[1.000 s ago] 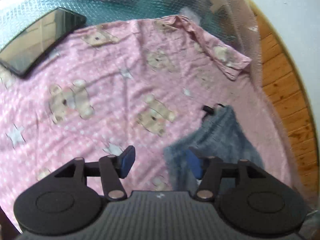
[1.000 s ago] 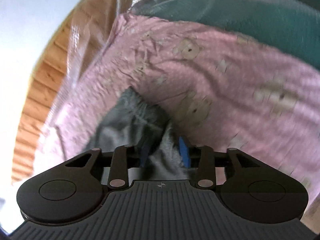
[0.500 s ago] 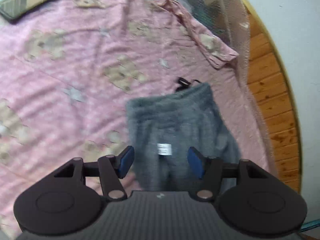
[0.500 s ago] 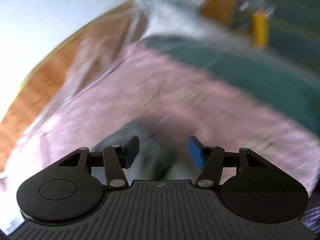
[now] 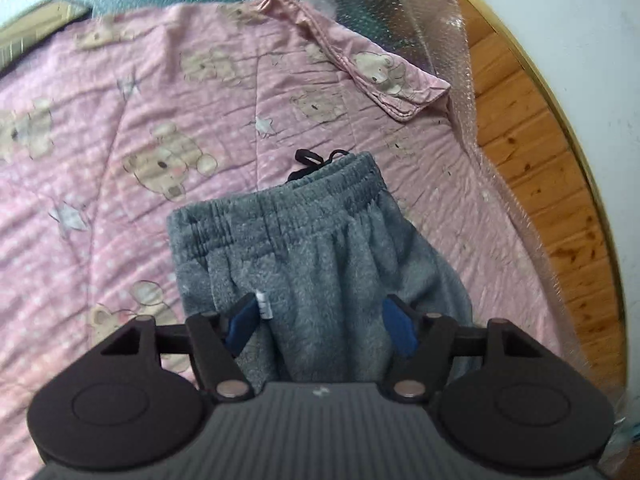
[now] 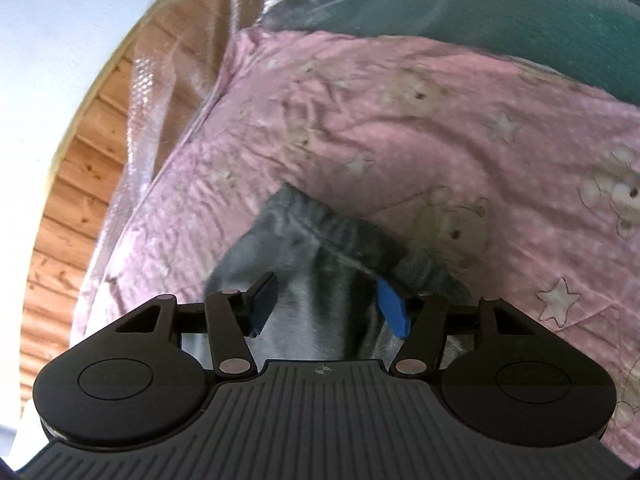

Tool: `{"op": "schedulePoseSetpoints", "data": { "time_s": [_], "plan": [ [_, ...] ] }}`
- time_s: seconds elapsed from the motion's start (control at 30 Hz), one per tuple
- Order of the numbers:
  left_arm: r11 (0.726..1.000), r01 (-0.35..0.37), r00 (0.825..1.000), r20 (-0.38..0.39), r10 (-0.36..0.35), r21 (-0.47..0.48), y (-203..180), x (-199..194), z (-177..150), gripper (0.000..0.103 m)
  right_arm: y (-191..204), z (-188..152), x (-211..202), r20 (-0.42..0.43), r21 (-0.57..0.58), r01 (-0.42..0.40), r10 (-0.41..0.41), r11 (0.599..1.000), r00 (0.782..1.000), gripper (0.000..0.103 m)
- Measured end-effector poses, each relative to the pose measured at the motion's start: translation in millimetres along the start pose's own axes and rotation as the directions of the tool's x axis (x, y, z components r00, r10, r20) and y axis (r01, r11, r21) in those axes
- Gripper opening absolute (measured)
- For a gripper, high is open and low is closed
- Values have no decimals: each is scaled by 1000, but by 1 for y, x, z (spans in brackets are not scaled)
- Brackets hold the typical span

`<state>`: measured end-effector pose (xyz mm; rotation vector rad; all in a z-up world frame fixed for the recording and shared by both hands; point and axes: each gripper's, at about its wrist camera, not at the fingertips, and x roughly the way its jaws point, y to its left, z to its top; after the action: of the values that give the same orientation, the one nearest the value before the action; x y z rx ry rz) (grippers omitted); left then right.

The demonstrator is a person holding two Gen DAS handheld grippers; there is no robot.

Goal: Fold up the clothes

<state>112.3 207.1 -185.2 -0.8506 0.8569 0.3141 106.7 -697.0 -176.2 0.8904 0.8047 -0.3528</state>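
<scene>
A pink quilted blanket printed with pale teddy bears and stars (image 5: 120, 184) is spread over a teal surface, and at the far left corner of the left wrist view a dark flat glossy object (image 5: 28, 36) lies partly on the blanket's edge; what it is cannot be told. Toward the blanket's right edge lies a pair of grey fleece trousers with an elastic waistband (image 5: 320, 248), the waistband pointing away from the camera and a black drawstring (image 5: 308, 162) poking out beyond it onto the pink cloth. A small white label (image 5: 264, 306) shows on the grey fleece just beside the left blue pad. The left gripper (image 5: 320, 322) hangs over the trousers with its blue-padded fingers apart, nothing pinched between them. Right of the blanket's turned-up corner hangs clear bubble wrap (image 5: 460, 40), then a wooden plank floor (image 5: 540, 152) and a white wall. In the right wrist view the right gripper (image 6: 326, 308) also stands spread apart above the same grey trousers (image 6: 308, 248), whose waistband runs slantwise ahead of the fingers
</scene>
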Motion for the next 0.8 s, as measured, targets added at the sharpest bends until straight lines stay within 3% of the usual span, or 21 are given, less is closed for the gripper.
{"op": "schedulePoseSetpoints", "data": {
  "time_s": [0.1,0.2,0.27,0.37,0.5,0.63,0.8],
  "plan": [
    [999,23,1000,7,-23,-34,3,-8,-4,67,1,0,-14,-48,-51,88,-90,995,995,59],
    [995,55,998,13,-54,-79,8,-16,-7,67,-26,-5,-24,-56,-68,265,-269,962,962,57],
    [991,76,997,18,-75,-108,11,-21,-10,68,-33,-7,-35,-17,-74,316,-318,946,948,57],
    [988,97,995,2,-97,-118,9,-15,-15,70,-15,-10,-48,22,-104,215,-214,971,977,57],
    [992,91,994,-44,-95,-82,-2,10,-20,69,21,-15,-27,-44,-154,48,-55,987,997,67],
    [996,82,996,-20,-83,-47,-13,19,-15,68,28,-20,9,-48,-142,103,-110,985,993,65],
    [996,77,997,-25,-78,-34,-12,13,-16,67,9,-9,9,-6,-4,95,-95,995,995,60]
  ]
}}
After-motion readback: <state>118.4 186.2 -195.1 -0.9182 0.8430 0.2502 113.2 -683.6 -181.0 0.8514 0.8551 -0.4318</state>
